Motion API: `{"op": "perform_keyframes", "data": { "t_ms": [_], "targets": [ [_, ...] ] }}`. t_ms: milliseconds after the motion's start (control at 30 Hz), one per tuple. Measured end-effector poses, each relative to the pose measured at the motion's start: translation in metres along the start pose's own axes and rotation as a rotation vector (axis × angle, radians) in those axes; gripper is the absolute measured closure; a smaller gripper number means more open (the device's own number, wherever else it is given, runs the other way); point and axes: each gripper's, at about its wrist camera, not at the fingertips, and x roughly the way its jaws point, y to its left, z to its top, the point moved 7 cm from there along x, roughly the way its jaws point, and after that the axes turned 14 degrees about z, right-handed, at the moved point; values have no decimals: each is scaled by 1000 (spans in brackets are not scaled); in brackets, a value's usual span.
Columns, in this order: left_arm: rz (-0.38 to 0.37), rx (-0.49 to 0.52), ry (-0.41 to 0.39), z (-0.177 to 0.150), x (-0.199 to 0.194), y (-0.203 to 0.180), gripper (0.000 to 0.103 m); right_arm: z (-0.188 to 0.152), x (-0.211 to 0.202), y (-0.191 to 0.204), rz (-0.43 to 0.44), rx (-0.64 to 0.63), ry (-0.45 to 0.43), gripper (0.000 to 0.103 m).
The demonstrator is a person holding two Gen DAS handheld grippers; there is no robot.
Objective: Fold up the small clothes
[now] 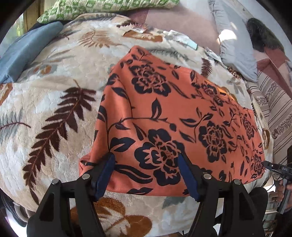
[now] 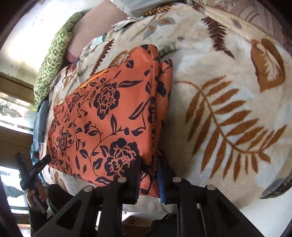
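The cloth, orange with dark flowers, lies spread on the blanket that covers the bed, reaching its near edge. In the right wrist view the cloth shows a folded side on the right, where layers stack along a straight edge running away from the camera.

The left tongs sit at the cloth's near edge, by its near left corner. Their blue-padded fingers stand wide apart, with the near hem and a large dark flower between them. Whether the pads touch the fabric I cannot tell; nothing is pinched.

The right tongs are at the near end of the folded side. The jaws stand narrow, and the stacked layers of cloth run between the two pads, so they hold the cloth there. The left pad lies over the top layer, the right one beside the outer edge.

In each view the other tongs show at the far side of the cloth's near edge: the right ones from the left wrist camera, the left ones from the right.

The blanket is cream plush with brown and rust fern leaves. At its far left corner lies a folded blue cloth, and behind that a green patterned pillow. A grey pillow lies at the far right, on a mauve sheet.
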Motion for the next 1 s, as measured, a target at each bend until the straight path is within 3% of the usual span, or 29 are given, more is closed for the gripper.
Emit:
{"op": "perform_keyframes", "data": {
  "t_ms": [133,233,367,500,567,633,700,767,833,933,967,1000],
  "targets": [
    [33,44,-32,-3,1,-7,28,-9,11,-3,-10,1,52,85],
    [27,51,-30,-2,0,-6,28,-12,3,4,-38,-39,34,97],
    [-6,5,-21,1,-3,0,28,-20,-12,19,-68,-77,35,97],
    [-25,-40,-42,9,-16,2,28,-44,26,-21,-86,28,167,95],
    [-30,-36,-86,14,-28,3,28,-37,17,-16,-78,28,122,90],
    [17,6,-92,15,-23,2,22,-26,4,-6,-115,-13,85,87],
    [126,86,2,5,8,1,23,-13,-11,6,-180,-63,44,87],
    [202,167,-53,1,14,-4,20,2,-25,21,-211,-90,-20,87],
    [237,198,-71,-1,14,-8,20,13,-29,47,-123,-120,-66,87],
    [200,171,-60,1,15,-3,20,14,-10,78,210,-124,4,86],
    [188,170,-59,2,15,-1,20,17,1,72,248,-99,23,86],
    [180,173,-60,1,15,-1,20,23,14,49,219,-51,26,86]
  ]
}}
